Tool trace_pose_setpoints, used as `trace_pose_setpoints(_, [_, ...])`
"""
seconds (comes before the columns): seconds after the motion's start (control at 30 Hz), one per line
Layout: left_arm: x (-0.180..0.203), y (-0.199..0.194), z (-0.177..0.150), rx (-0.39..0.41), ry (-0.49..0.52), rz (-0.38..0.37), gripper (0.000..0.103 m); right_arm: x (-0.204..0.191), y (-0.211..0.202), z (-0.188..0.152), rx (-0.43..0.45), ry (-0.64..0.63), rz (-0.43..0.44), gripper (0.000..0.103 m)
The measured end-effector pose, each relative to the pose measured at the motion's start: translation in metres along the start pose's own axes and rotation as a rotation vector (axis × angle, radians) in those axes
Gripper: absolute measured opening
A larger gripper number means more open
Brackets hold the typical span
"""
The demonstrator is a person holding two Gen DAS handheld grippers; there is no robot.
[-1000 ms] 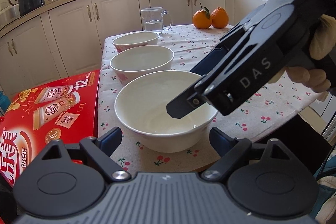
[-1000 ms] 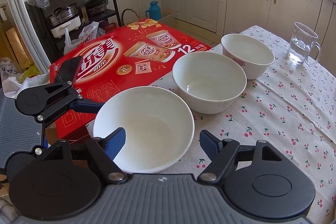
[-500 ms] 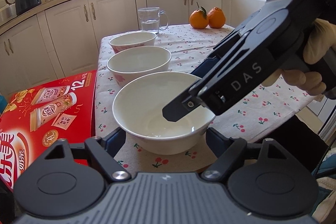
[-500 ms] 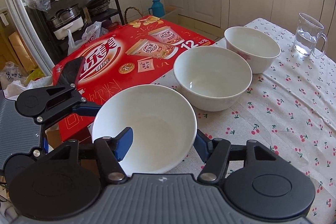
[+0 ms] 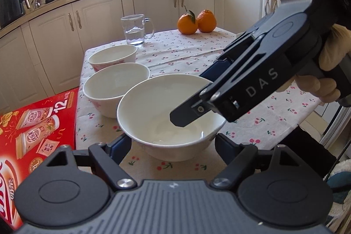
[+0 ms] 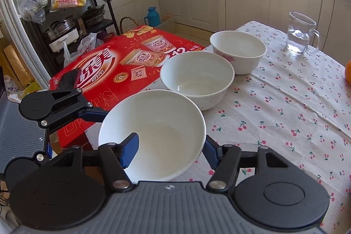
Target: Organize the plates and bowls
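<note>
Grasping of the nearest white bowl (image 6: pixel 153 133) at the bench (image 6: pixel 285 115) edge is in hand: the right gripper (image 6: pixel 169 151) straddles its rim with jaws open, the left gripper (image 5: pixel 173 144) flanks it open too, so closing comes next, then likely nesting into the middle bowl (image 6: pixel 197 78).

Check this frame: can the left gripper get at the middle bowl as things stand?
Probably not directly: the nearest bowl sits between the left gripper and the middle bowl, and the right gripper straddles that nearest bowl's rim.
</note>
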State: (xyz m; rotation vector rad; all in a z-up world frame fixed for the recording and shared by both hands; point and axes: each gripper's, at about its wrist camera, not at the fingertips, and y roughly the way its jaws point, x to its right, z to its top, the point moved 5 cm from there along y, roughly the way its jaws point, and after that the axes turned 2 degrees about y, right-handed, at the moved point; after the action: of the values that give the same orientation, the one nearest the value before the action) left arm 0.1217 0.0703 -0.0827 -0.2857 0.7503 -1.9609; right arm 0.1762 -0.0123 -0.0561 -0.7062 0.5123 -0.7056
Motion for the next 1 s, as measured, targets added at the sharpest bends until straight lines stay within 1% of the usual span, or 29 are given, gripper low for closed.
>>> trace_pose_setpoints(0.2, [0.018, 0.021, 0.017, 0.008, 0.032, -0.074, 0.083, 0.028, -0.019, -0.011, 0.012, 0.046, -0.061, 0.069])
trace_pose_setpoints(0.4, [0.035, 0.045, 0.032, 0.014, 0.087, -0.123, 0.083, 0.057, -0.032, -0.021, 0.025, 0.098, -0.12, 0.069])
trace_pose_setpoints(0.53, [0.042, 0.058, 0.041, 0.018, 0.117, -0.144, 0.083, 0.074, -0.036, -0.025, 0.032, 0.127, -0.151, 0.069])
trace_pose_setpoints(0.77, [0.05, 0.081, 0.051, 0.011, 0.136, -0.169, 0.083, 0.096, -0.04, -0.028, 0.039, 0.155, -0.179, 0.069])
trace_pose_setpoints(1.0, [0.055, 0.091, 0.056, 0.003, 0.141, -0.186, 0.083, 0.111, -0.038, -0.032, 0.032, 0.171, -0.205, 0.07])
